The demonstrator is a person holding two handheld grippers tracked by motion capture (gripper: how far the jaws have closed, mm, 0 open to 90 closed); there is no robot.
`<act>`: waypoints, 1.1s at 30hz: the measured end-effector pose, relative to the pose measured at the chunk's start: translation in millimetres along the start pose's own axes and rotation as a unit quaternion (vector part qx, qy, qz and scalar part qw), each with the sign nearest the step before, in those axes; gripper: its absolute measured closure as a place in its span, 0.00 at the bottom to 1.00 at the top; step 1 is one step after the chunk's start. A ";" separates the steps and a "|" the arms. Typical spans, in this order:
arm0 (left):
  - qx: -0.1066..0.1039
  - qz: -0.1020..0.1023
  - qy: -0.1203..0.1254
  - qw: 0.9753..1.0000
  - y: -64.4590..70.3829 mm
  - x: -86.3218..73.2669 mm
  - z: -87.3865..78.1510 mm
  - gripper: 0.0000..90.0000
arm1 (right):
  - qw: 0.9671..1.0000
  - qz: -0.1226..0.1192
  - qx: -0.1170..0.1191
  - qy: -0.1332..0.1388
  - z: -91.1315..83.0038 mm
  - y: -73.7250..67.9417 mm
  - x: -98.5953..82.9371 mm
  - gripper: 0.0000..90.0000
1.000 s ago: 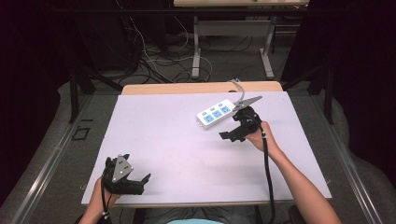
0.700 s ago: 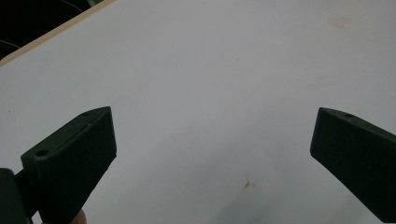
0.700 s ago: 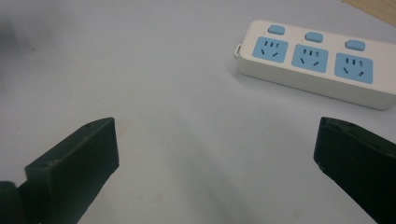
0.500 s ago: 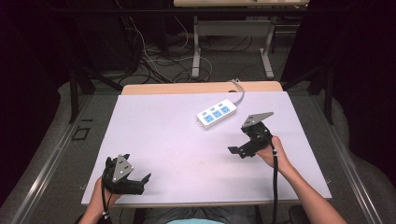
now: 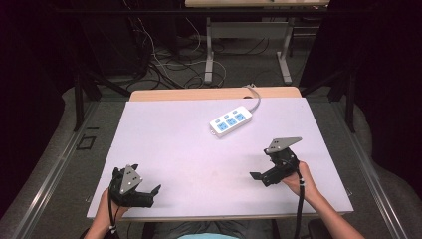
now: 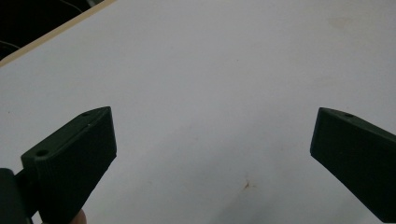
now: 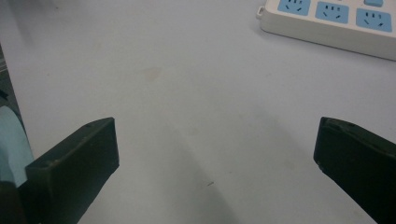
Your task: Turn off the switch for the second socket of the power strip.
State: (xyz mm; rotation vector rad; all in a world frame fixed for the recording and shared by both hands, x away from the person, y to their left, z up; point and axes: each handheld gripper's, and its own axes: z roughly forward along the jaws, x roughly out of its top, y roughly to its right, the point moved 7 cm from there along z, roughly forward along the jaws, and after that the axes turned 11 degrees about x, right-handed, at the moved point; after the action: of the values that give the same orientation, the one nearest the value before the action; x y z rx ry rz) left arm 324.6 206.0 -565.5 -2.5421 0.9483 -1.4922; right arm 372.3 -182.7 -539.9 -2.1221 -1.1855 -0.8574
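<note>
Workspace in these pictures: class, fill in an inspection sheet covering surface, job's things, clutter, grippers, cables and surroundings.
Surface: white table, faint small marks.
Job's things: white power strip with blue sockets, lying flat, apart from both grippers.
Clutter: nothing seen.
Grippers: left gripper open at near left edge; right gripper open, near right, holding nothing.
Cables: strip's cord runs off the far edge.
Surroundings: dark floor with loose wires, table legs beyond.

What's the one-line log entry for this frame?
left gripper: open, empty, near table front-left edge | right gripper: open, empty, front-right | power strip: untouched, far centre, apart from both
</note>
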 end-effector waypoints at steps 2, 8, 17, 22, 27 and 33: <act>0.000 0.001 0.000 1.000 -0.1 0.0 0.0 0.00 | 1.000 -0.001 -0.003 0.002 -1.4 -2.2 -3.9 0.00; -0.002 0.000 0.001 1.000 0.4 0.2 0.0 0.00 | 1.000 0.002 -0.004 0.000 -4.6 -8.4 -17.7 0.00; -0.003 0.002 0.001 1.000 0.6 0.2 -0.1 0.00 | 1.000 0.004 -0.014 -0.008 -8.3 -15.5 -37.2 0.00; -0.003 0.003 0.000 1.000 0.7 0.2 0.0 0.00 | 1.000 0.008 -0.023 -0.005 -11.3 -17.9 -44.9 0.00; -0.004 0.000 0.000 1.000 1.4 0.1 -0.1 0.00 | 1.000 0.015 -0.022 -0.006 -14.3 -20.3 -52.3 0.00; -0.005 0.002 0.000 1.000 1.1 0.1 -0.4 0.00 | 0.999 0.021 -0.023 -0.015 -16.9 -24.5 -60.9 0.00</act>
State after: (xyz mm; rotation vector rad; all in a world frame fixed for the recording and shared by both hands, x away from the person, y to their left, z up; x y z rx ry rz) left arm 323.7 205.1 -565.5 -2.5450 0.9633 -1.4894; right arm 321.7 -215.5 -570.9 -2.1953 -1.1425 -0.8441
